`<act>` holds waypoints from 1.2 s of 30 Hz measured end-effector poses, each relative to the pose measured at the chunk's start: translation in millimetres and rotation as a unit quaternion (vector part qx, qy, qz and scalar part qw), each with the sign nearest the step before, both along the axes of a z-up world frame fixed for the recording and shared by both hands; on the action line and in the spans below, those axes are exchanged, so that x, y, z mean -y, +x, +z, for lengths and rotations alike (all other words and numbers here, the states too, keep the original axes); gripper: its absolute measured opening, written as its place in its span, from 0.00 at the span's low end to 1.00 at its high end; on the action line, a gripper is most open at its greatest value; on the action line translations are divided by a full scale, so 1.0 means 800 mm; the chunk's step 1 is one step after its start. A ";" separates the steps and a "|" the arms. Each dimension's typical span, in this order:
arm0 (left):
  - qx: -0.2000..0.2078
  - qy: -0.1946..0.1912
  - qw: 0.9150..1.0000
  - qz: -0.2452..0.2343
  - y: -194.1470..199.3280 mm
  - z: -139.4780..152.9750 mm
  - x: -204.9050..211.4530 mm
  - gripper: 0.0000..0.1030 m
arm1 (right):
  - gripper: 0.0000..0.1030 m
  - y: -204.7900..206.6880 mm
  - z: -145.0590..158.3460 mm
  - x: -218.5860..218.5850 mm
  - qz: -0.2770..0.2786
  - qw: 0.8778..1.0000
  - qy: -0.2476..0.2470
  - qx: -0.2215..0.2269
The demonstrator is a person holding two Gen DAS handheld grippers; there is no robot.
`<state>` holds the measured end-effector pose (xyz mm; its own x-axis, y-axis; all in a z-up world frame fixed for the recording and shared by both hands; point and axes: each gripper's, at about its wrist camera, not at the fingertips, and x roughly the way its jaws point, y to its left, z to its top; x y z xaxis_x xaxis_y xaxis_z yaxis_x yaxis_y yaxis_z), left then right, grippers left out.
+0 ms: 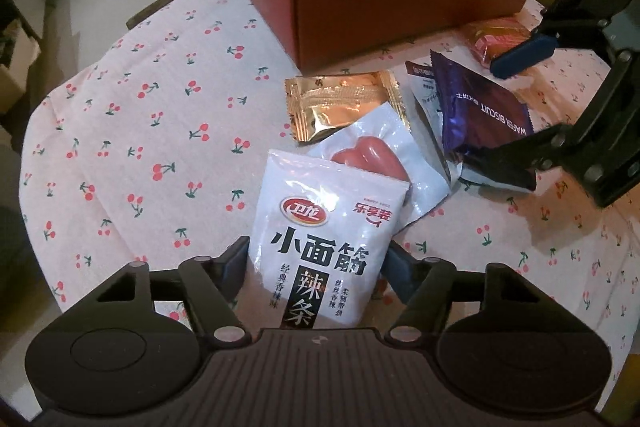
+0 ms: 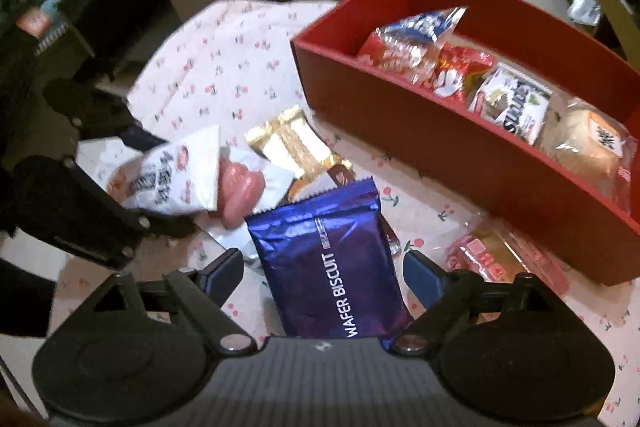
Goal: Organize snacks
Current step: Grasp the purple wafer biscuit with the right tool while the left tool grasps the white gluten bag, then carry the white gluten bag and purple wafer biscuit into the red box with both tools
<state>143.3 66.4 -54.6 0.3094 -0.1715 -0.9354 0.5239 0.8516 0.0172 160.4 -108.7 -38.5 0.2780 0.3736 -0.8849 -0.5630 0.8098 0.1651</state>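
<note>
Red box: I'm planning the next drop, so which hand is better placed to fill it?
Probably left: its tool already pinches the white packet. The right tool stands open around the purple wafer packet, though nearer the red box.

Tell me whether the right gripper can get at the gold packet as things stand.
Probably not directly. The right gripper straddles the wafer biscuit, which lies between it and the gold packet; the sausage pack also overlaps the packet's near edge.
</note>
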 end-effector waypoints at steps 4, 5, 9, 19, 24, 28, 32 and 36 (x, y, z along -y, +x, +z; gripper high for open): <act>-0.004 -0.003 1.000 0.005 -0.004 0.001 0.003 0.74 | 0.90 0.001 -0.016 -0.010 0.016 1.000 -0.018 -0.005; -0.004 -0.001 1.000 0.006 -0.006 0.000 0.005 0.77 | 0.90 0.001 -0.021 -0.012 0.014 1.000 -0.023 -0.009; -0.011 0.004 1.000 0.015 -0.006 -0.006 0.009 0.87 | 0.80 -0.003 -0.021 -0.009 -0.005 1.000 -0.026 -0.004; -0.002 0.014 0.999 0.033 -0.010 -0.002 0.012 0.72 | 0.66 -0.021 -0.010 0.009 -0.044 0.999 -0.026 0.006; -0.012 0.003 0.999 0.037 -0.028 0.003 0.020 0.64 | 0.66 -0.038 0.014 0.017 -0.048 0.998 -0.009 0.027; -0.014 -0.001 0.999 0.031 -0.052 0.007 0.034 0.60 | 0.66 -0.053 0.023 0.020 -0.054 0.998 0.003 0.034; -0.014 -0.005 0.999 0.037 -0.066 0.006 0.043 0.59 | 0.66 -0.073 0.029 0.027 -0.059 0.998 0.015 0.034; -0.014 0.012 0.999 0.039 -0.074 -0.001 0.053 0.61 | 0.66 -0.087 0.023 0.030 -0.064 0.998 0.009 0.026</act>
